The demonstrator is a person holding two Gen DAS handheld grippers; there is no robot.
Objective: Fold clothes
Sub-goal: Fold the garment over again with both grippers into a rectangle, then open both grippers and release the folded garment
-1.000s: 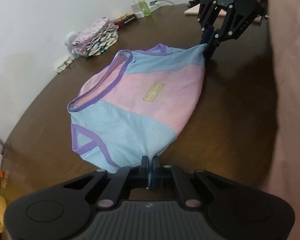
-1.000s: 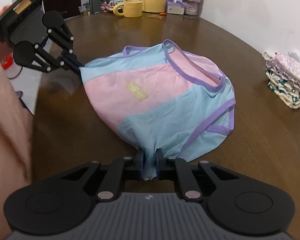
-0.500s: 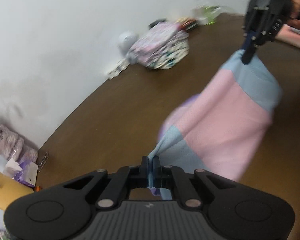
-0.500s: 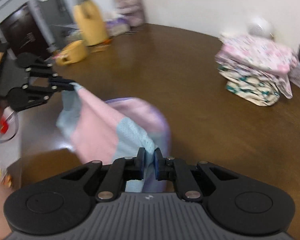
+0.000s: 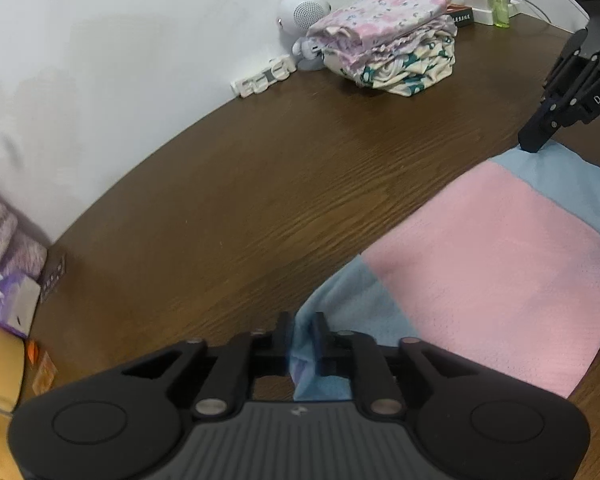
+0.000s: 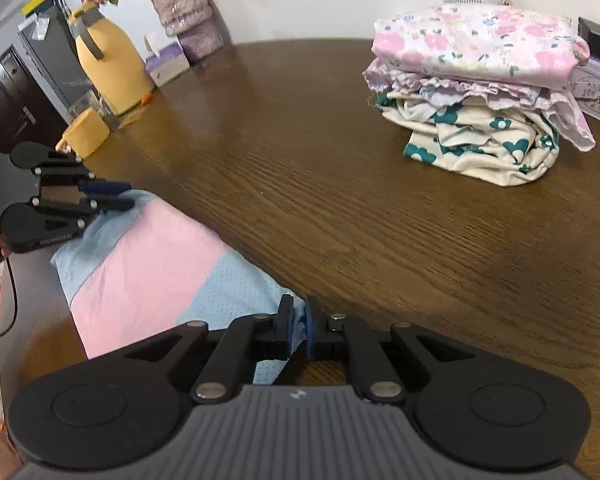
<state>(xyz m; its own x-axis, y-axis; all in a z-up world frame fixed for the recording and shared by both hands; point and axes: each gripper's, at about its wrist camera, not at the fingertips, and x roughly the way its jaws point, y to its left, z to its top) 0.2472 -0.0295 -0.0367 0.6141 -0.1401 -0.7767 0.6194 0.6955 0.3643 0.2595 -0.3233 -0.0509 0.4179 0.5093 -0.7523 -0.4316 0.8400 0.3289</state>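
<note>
A pink and light-blue mesh garment (image 5: pixel 492 248) lies folded over on the brown table (image 5: pixel 260 184); the fold shows its plain back. My left gripper (image 5: pixel 302 332) is low over one near corner. Its jaws are opening, and the blue corner sits loosely between the parted fingers. In the right wrist view the same garment (image 6: pixel 152 248) stretches from the left gripper (image 6: pixel 126 196) to my right gripper (image 6: pixel 297 316), which is shut on the other blue corner. From the left wrist view the right gripper (image 5: pixel 534 146) tips down onto the far corner.
A stack of folded floral clothes (image 6: pixel 480 92) sits at the far side by the wall, next to a white round speaker (image 5: pixel 304 12). A yellow jug (image 6: pixel 108 68), a yellow cup (image 6: pixel 86 136) and a tissue box (image 6: pixel 166 64) stand at the far left. Bare wood (image 6: pixel 340 160) lies between garment and stack.
Both grippers swung the held corners across, so the spread garment now lies folded in half on the table. The left jaws have parted around their corner.
</note>
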